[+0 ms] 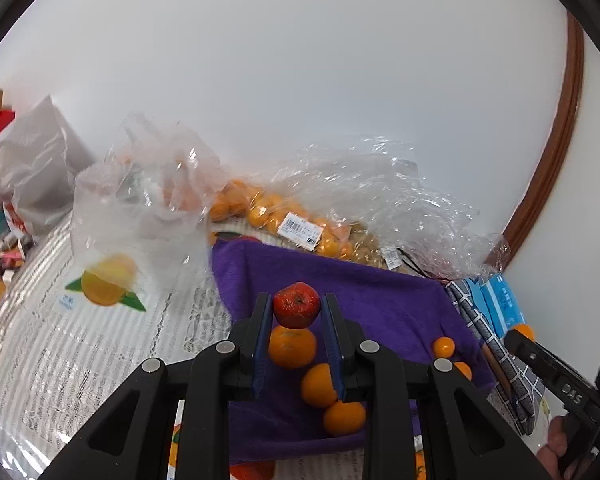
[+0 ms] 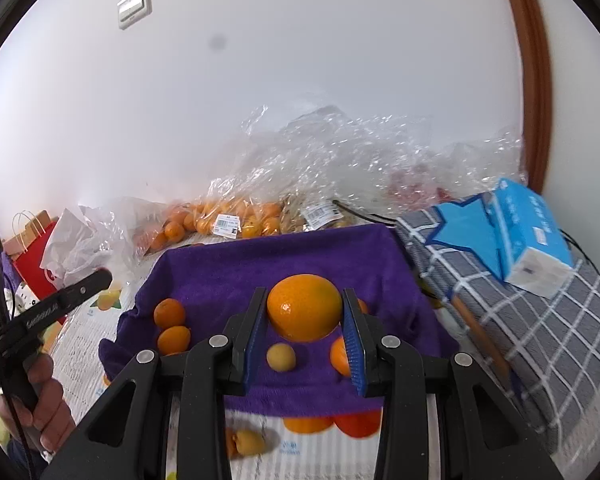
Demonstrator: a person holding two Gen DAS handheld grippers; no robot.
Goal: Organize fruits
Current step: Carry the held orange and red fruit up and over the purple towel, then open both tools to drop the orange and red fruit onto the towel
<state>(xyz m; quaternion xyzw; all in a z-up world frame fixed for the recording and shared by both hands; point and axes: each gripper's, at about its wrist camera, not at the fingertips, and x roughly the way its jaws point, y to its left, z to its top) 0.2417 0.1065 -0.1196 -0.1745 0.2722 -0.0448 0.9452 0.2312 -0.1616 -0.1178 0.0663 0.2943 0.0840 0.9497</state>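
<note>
My left gripper (image 1: 296,305) is shut on a small red apple (image 1: 296,305), held above a purple towel (image 1: 380,304). Below it on the towel lie three mandarins in a row (image 1: 292,347), with a smaller one (image 1: 443,347) to the right. My right gripper (image 2: 305,307) is shut on a large orange (image 2: 305,307) above the same towel (image 2: 228,264). Two mandarins (image 2: 169,313) sit at the towel's left, a small yellowish fruit (image 2: 281,356) and another mandarin (image 2: 339,356) under the jaws. The other gripper shows at the edge of each view, the right one (image 1: 556,376) and the left one (image 2: 60,300).
Clear bags of mandarins (image 1: 284,212) and crumpled plastic (image 2: 360,152) line the wall. A printed plastic bag (image 1: 136,224) stands left. A grey checked cloth (image 2: 532,320) carries a blue tissue pack (image 2: 528,236) at right. More fruit (image 2: 248,442) lies on the white lace tablecloth (image 1: 80,352) near the front.
</note>
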